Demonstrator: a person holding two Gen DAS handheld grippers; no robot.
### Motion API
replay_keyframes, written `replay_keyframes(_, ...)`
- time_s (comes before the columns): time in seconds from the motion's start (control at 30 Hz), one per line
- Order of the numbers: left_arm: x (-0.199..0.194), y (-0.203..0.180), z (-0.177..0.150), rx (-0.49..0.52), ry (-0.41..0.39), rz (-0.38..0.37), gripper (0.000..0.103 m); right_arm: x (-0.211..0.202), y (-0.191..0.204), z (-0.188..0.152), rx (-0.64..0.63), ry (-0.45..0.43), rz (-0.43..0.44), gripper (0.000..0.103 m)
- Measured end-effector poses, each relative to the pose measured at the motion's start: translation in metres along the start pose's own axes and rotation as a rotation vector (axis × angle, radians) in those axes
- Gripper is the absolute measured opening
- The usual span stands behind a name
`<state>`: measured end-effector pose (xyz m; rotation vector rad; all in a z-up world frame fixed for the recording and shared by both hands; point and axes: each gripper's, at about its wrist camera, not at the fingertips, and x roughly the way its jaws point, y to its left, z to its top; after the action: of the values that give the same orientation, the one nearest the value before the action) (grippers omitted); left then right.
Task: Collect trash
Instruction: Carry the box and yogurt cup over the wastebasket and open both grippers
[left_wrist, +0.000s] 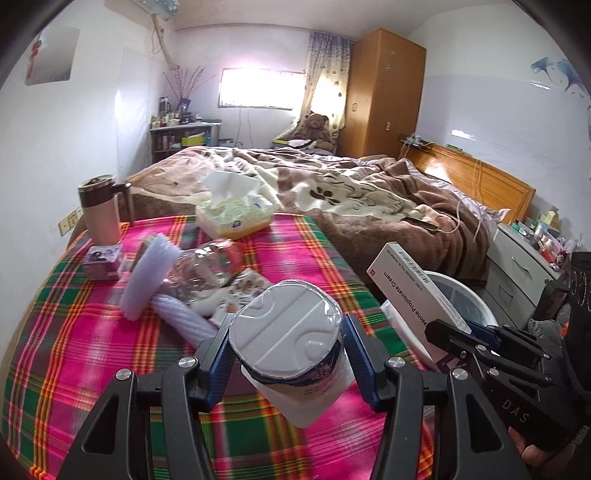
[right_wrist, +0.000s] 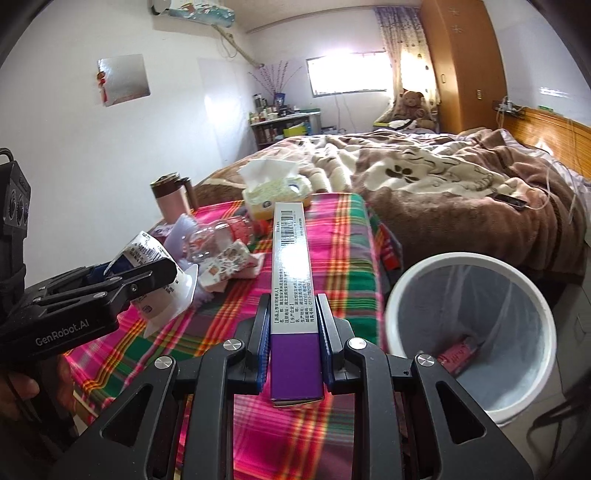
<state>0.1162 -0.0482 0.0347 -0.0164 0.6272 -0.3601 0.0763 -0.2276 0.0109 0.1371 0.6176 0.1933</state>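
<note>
- Cup (left_wrist: 291, 332), foil-lidded, clamped in left gripper (left_wrist: 288, 354), held above the plaid table (left_wrist: 92, 350).
- Cream box (right_wrist: 291, 295) clamped in right gripper (right_wrist: 293, 343), over table edge, just left of the bin (right_wrist: 472, 332).
- Bin: white, lined, on floor beside table, pink wrapper (right_wrist: 458, 356) inside.
- On table behind cup: crushed bottle (left_wrist: 207, 266), wrapper (left_wrist: 236, 291), tissue box (left_wrist: 232, 214), mug (left_wrist: 99, 210).

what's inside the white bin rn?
In the right wrist view the white trash bin has a clear liner and one pink packet at the bottom. The near wall hides part of the floor, so more could lie there unseen.
</note>
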Motion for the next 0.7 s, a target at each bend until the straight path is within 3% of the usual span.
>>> replay_keyframes(0.7,0.057,-0.119,0.013,0.116,0.045,-0.207,0.056,-0.020,-0.098,-0.001,0.141,-0.008,-0.230,0.023)
